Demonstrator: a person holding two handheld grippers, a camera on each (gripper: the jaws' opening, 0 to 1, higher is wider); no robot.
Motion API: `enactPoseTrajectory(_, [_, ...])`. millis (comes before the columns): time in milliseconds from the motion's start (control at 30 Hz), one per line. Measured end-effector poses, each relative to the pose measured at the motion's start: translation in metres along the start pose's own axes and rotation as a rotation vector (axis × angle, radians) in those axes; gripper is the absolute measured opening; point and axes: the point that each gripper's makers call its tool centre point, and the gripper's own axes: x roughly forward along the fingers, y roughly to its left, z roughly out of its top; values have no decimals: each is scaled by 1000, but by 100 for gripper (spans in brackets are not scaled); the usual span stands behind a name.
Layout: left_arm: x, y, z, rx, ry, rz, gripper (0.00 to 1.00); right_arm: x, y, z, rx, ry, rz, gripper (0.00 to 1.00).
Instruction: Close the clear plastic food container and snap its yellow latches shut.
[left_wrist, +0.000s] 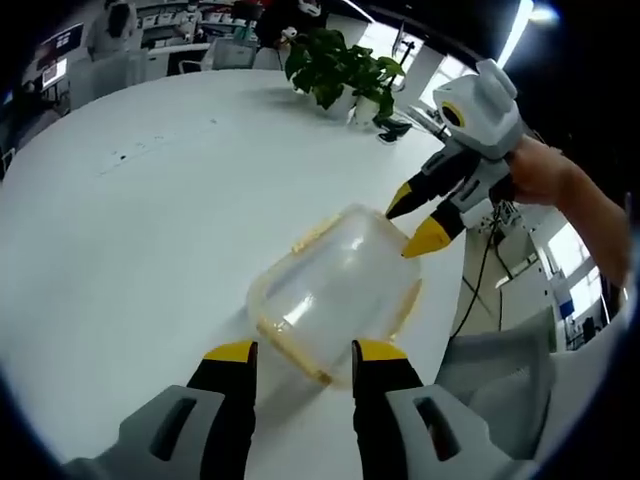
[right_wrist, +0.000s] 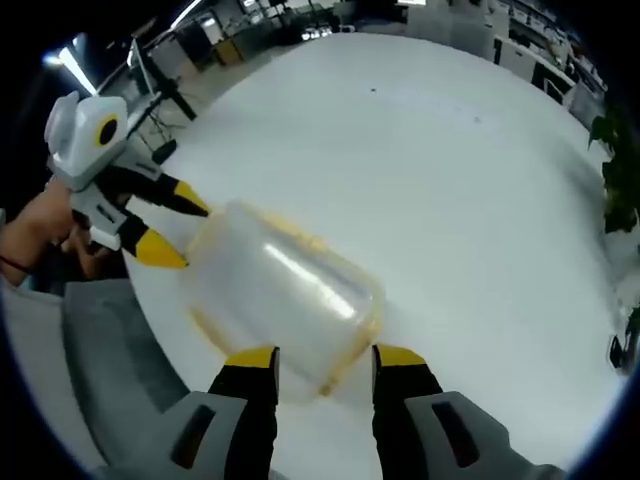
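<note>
Clear container (left_wrist: 335, 290) btwn both grippers' fingers (left_wrist: 230, 352) (untouched).

Clear container (left_wrist: 335, 290) with yellow latches (left_wrist: 268, 335), white table (left_wrist: 130, 230), black yellow-tipped left tongs (left_wrist: 303, 352), green plant (left_wrist: 340, 65)

Clear food container (left_wrist: 340, 290) (yellow latches (left_wrist: 312, 234)) lid on, near table edge.

No lettering, label, brand mark or number can be read in either view. The clear plastic food container (left_wrist: 335, 290) bears no print that shows. In the left gripper view, beyond the far edge of the white table (left_wrist: 140, 220), a lit screen (left_wrist: 55, 70) stands, too small and blurred to make out.
</note>
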Motion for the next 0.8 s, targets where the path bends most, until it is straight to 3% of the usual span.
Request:
enactPoseTrajectory(300, [-3,-4,4,85,23,3,38,-2,1,3,-111,27,-15,35])
enactPoseTrajectory(467, [-4,-8,6,189,61,4,38,-2,4,5,-161,43,-13,36])
enactPoseTrajectory(800, [-6,-4,12,234,69,22,38,-2,5,9,-219,56,-1,38])
